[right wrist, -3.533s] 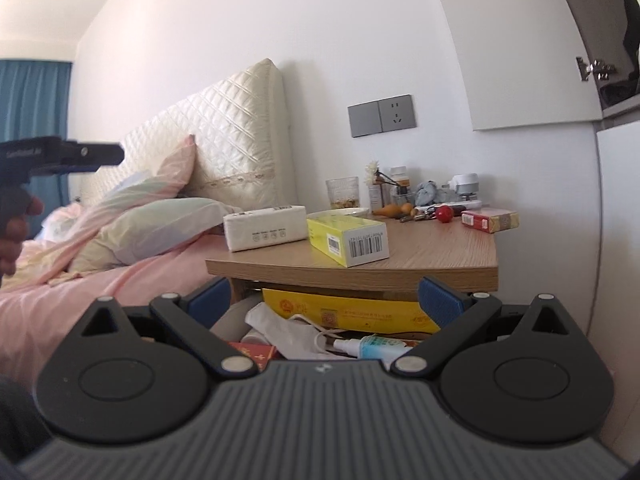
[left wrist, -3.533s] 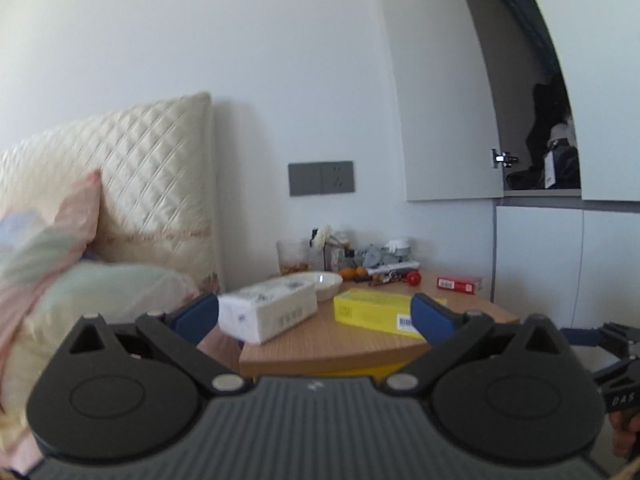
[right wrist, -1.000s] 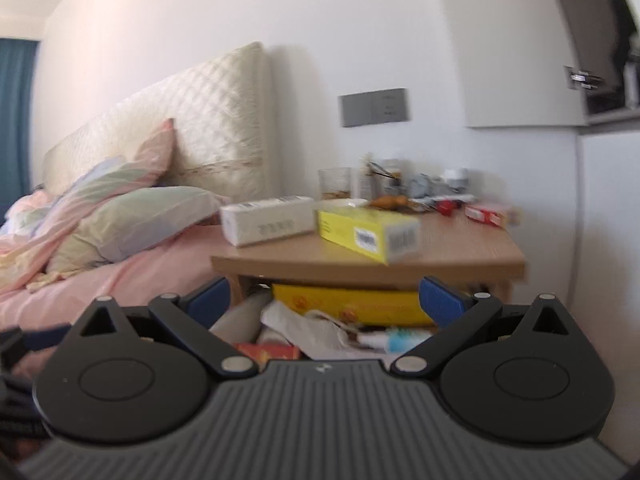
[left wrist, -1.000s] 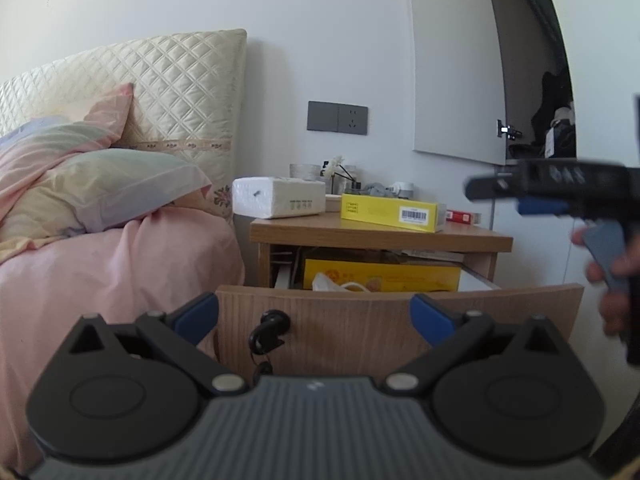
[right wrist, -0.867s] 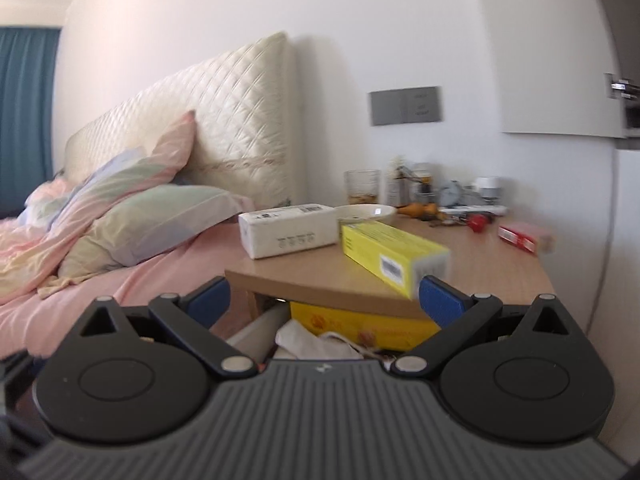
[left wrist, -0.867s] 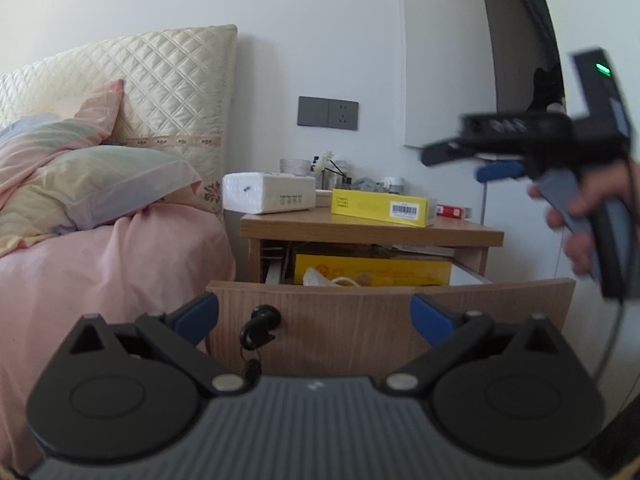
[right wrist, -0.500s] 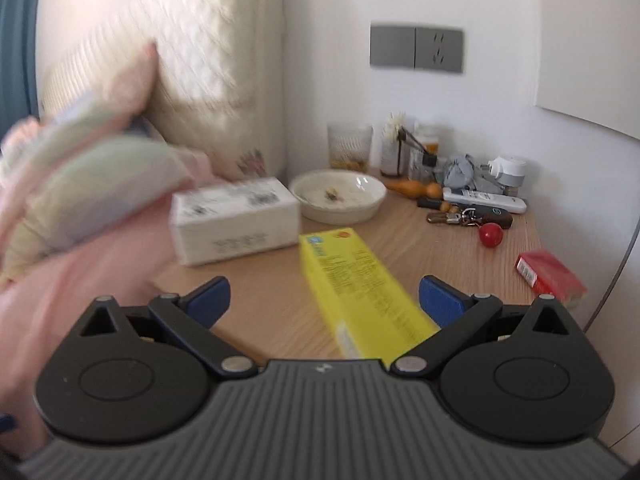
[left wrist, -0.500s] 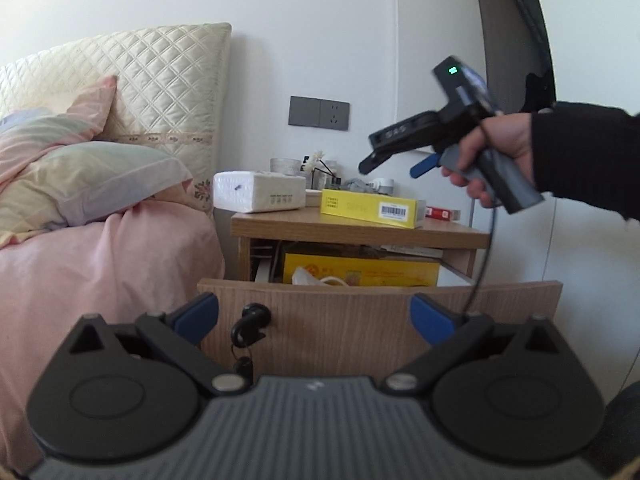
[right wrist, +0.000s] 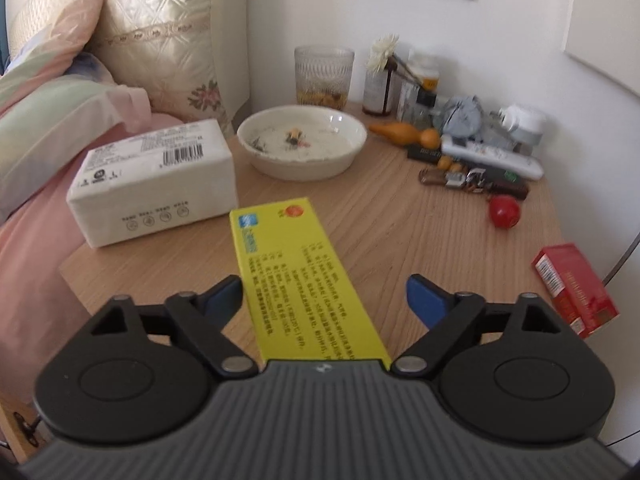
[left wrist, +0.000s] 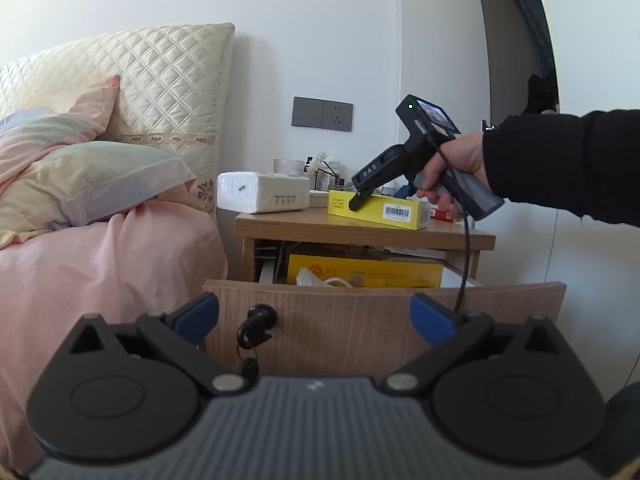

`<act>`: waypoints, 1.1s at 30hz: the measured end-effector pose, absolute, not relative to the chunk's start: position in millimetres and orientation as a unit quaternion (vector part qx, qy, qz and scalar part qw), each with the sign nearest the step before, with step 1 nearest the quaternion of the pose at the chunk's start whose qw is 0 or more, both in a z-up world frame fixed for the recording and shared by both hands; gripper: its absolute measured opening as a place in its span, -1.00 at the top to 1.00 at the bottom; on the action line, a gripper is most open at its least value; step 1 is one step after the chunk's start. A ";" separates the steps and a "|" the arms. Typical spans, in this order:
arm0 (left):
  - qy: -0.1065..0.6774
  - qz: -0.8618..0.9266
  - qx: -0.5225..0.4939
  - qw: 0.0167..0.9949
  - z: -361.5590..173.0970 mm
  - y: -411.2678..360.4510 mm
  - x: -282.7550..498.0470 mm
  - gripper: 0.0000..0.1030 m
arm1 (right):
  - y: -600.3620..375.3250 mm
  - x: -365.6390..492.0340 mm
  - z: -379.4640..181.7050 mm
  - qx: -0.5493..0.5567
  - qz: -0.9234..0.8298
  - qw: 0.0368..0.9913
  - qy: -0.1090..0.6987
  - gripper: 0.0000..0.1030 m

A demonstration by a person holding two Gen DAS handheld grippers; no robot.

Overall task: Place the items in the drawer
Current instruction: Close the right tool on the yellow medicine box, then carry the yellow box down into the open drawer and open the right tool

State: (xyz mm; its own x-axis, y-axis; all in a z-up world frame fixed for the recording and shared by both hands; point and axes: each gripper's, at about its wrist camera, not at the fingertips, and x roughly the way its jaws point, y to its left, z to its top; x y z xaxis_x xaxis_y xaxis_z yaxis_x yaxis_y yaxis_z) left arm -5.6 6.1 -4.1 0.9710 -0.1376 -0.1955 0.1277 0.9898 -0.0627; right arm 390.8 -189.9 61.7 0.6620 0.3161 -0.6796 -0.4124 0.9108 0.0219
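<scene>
Nightstand [right wrist: 420, 240] by the bed, its drawer [left wrist: 360, 320] pulled out below the top, already holding a yellow packet and some clutter.

On the top, near the front edge: yellow box [right wrist: 296, 276], lying flat. White tissue pack [right wrist: 156, 184] just beside it toward the left edge, red packet [right wrist: 572, 288] at the right edge, bowl [right wrist: 302, 146] behind.

My right gripper [right wrist: 324, 296] is tilted down over the box, fingers either side of it, jaws closing. Left pad looks to be at the box's side; right pad has a clear gap, so no grip yet. The box's long axis runs straight away from me, along the gripper's pointing line, so the jaws close across its narrow width. Good line-up, I reckon.

My left gripper [left wrist: 316, 316] hangs jaws apart and empty in front of the drawer front, well away from the box. Right hand is the nearer.
</scene>
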 end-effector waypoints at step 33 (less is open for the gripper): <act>0.098 -0.061 -0.003 0.993 -5.8 -4.1 -9.0 -1.00 | -201.8 279.0 107.4 -0.106 0.285 0.903 0.305 -0.09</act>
State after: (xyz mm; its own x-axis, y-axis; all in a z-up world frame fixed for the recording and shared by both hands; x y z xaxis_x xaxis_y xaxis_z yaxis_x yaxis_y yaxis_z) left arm -9.0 -4.1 -5.8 0.9732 -0.1224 -0.1948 0.1213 0.9925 -0.0175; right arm 279.1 -201.8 107.4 0.6517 0.4496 -0.6109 -0.5792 0.8150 -0.0180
